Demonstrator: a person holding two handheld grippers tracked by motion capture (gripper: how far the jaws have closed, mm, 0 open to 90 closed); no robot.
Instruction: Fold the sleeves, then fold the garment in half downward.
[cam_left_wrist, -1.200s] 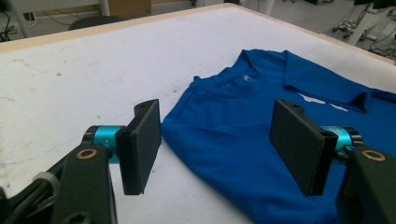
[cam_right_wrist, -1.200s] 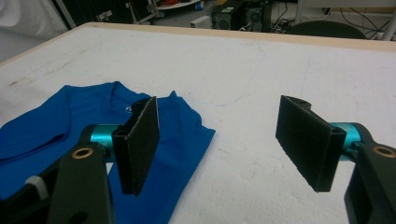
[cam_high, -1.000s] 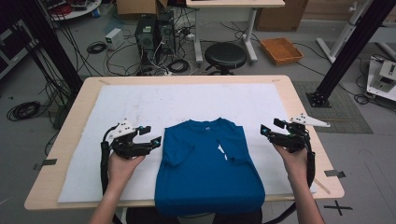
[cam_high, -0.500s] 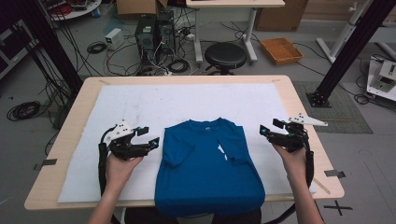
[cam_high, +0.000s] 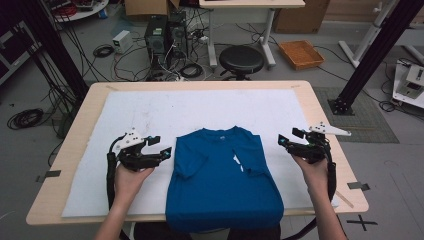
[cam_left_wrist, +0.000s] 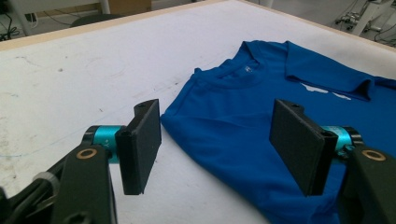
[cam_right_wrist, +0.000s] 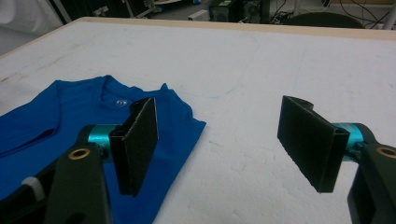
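Both jaws spread wide, left gripper (cam_high: 161, 149) and right gripper (cam_high: 287, 142) flank the blue T-shirt (cam_high: 222, 180)

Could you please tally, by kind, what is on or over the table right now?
Blue T-shirts: 1, lying with both sleeves folded in
White table covers: 1
Handheld grippers: 2, the left gripper and the right gripper, both open and empty
Total: 4

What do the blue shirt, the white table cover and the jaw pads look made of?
Blue shirt: soft knit fabric, likely cotton; matte, creases, ribbed collar. White cover: matte, scuffed sheet, perhaps foam or felt; can't tell. Left gripper pads: black, grainy, matte, probably rubber or foam.
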